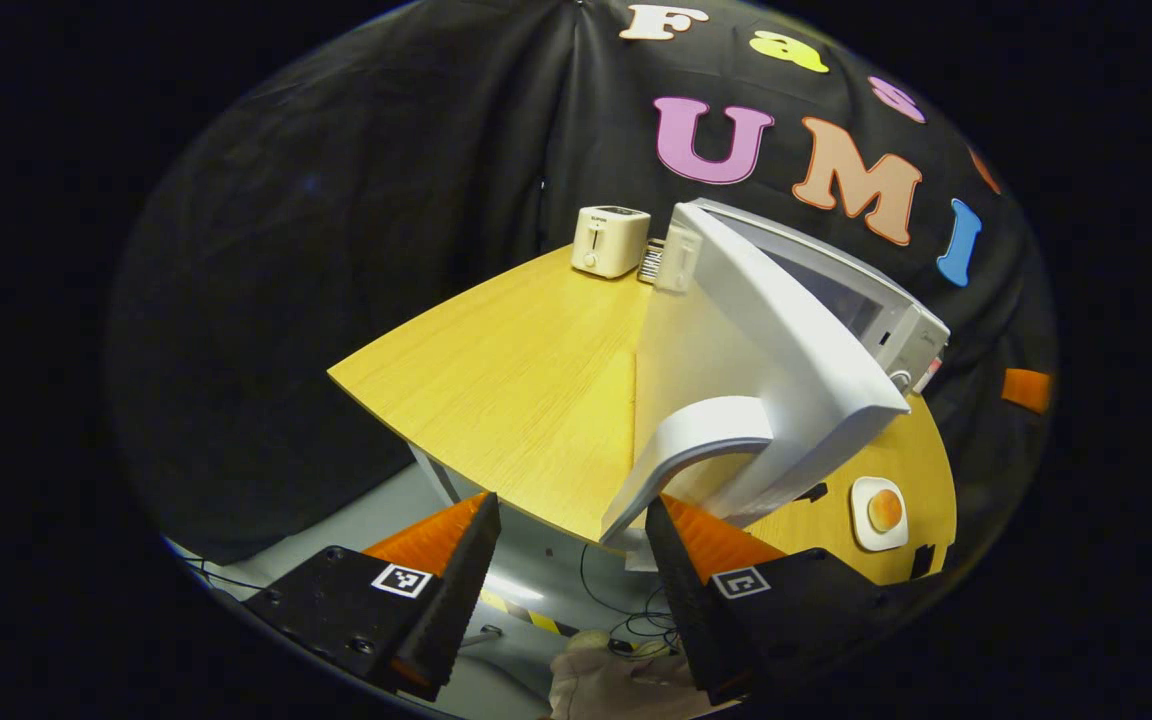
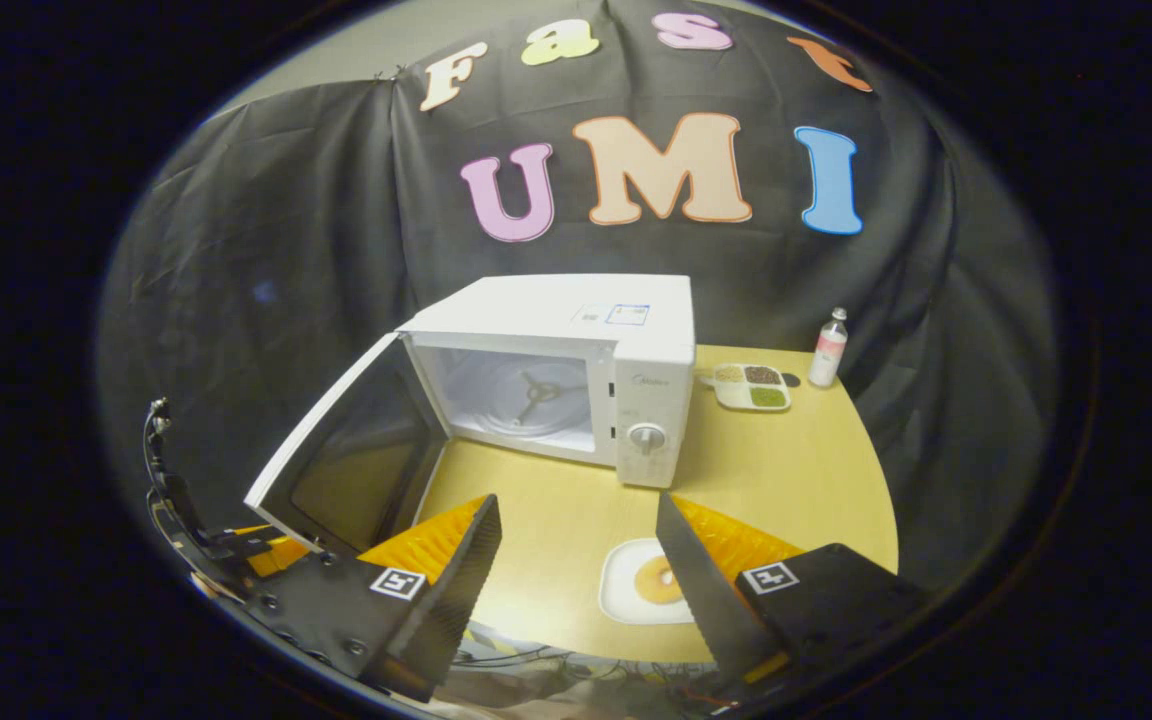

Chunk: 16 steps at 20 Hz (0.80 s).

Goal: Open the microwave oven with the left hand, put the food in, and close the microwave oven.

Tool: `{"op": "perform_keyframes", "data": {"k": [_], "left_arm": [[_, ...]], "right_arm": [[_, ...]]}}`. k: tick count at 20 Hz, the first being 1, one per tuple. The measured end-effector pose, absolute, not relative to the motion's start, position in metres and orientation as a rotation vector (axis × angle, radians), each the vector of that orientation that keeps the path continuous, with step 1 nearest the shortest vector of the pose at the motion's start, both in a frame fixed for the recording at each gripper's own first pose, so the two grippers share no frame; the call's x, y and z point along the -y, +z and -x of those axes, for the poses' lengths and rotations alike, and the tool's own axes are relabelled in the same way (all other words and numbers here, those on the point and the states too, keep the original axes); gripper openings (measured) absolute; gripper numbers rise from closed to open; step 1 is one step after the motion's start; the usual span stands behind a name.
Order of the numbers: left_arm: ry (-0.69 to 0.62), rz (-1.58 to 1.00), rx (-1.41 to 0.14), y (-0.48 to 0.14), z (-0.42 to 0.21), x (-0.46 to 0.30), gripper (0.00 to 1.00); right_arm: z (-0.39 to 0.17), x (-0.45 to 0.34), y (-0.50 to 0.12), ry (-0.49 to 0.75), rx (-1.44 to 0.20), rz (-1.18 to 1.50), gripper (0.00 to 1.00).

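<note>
With the microwave oven [image 2: 576, 380] door [image 2: 351, 465] swung wide and left gripper [image 1: 571, 560] spread by its handle [image 1: 681, 450], lower the spread, empty right gripper [image 2: 576, 570] squarely over the doughnut plate [image 2: 641, 585] just before the oven

Far ahead of our left claw we see a toaster [image 1: 610, 240] on the table [image 1: 506, 380]. Beyond our right claw we see a divided dish [image 2: 753, 386] beside a bottle [image 2: 829, 348].

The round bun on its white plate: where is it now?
In the right gripper view, the round bun sits on the white plate on the wooden table, in front of the white microwave.
</note>
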State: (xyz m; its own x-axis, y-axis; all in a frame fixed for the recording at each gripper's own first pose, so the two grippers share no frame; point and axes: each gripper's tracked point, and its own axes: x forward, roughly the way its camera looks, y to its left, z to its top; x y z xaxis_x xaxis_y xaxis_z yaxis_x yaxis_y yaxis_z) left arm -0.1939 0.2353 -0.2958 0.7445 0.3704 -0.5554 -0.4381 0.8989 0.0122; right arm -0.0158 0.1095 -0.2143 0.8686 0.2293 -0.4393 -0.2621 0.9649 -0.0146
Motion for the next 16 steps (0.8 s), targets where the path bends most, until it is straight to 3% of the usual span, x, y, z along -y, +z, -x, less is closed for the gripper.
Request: {"op": "perform_keyframes", "data": {"k": [1, 2, 6, 7, 8, 14, 15, 16], "left_arm": [[0.454, 0.112, -0.581, -0.293, 0.197, -0.243, 0.86], [0.468, 0.096, -0.580, -0.291, 0.201, -0.252, 0.86], [0.530, 0.025, -0.577, -0.276, 0.212, -0.298, 0.85], [0.543, 0.002, -0.564, -0.271, 0.212, -0.309, 0.89], [0.558, -0.013, -0.555, -0.268, 0.210, -0.321, 0.84], [0.678, 0.027, -0.450, -0.232, 0.210, -0.373, 0.84], [0.707, 0.029, -0.417, -0.220, 0.212, -0.378, 0.89], [0.728, 0.034, -0.392, -0.210, 0.215, -0.380, 0.84]], "right_arm": [[0.017, -0.111, -0.215, 0.253, -0.451, 0.077, 0.99], [0.018, -0.112, -0.216, 0.248, -0.452, 0.079, 0.92], [0.017, -0.118, -0.227, 0.227, -0.483, 0.068, 0.93], [0.015, -0.121, -0.229, 0.224, -0.491, 0.054, 0.93], [0.016, -0.125, -0.228, 0.222, -0.491, 0.038, 0.93], [0.003, -0.113, -0.250, 0.149, -0.542, 0.023, 0.93], [0.002, -0.105, -0.259, 0.132, -0.565, 0.033, 0.93], [0.003, -0.096, -0.270, 0.116, -0.596, 0.047, 0.93]]}}
